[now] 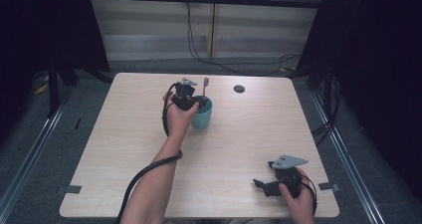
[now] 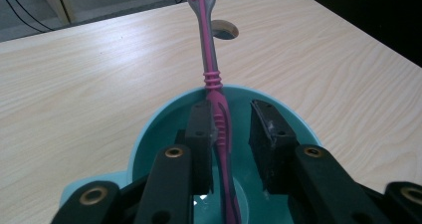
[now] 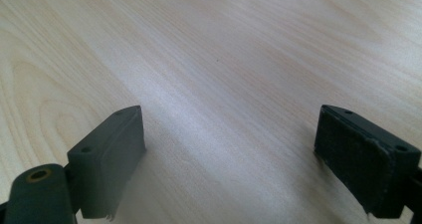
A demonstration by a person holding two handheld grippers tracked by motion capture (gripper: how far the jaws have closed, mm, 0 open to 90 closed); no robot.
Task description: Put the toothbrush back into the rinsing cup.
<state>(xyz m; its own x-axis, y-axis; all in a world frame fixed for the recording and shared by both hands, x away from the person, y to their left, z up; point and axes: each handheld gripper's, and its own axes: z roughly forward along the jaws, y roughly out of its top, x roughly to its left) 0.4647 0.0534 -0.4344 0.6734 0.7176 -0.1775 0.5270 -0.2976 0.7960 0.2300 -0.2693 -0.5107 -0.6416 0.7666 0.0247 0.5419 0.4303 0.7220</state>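
Note:
A pink and grey toothbrush [image 1: 206, 87] [image 2: 211, 59] stands tilted in a teal cup [image 1: 203, 117] [image 2: 149, 134] near the middle of the wooden table [image 1: 249, 134]. My left gripper [image 1: 199, 103] [image 2: 231, 109] hangs over the cup's mouth with its jaws on either side of the handle. The handle leans against the left pad [image 2: 201, 129], and a gap separates it from the right pad [image 2: 268, 129], so the jaws stand open around it. My right gripper [image 1: 260, 185] [image 3: 229, 129] rests low over the table's front right part, open wide with nothing between its pads.
A round cable hole [image 1: 239, 88] [image 2: 224, 30] sits in the tabletop behind the cup. Cables trail from both grippers along the person's forearms. Dark frames and floor rails flank the table on both sides.

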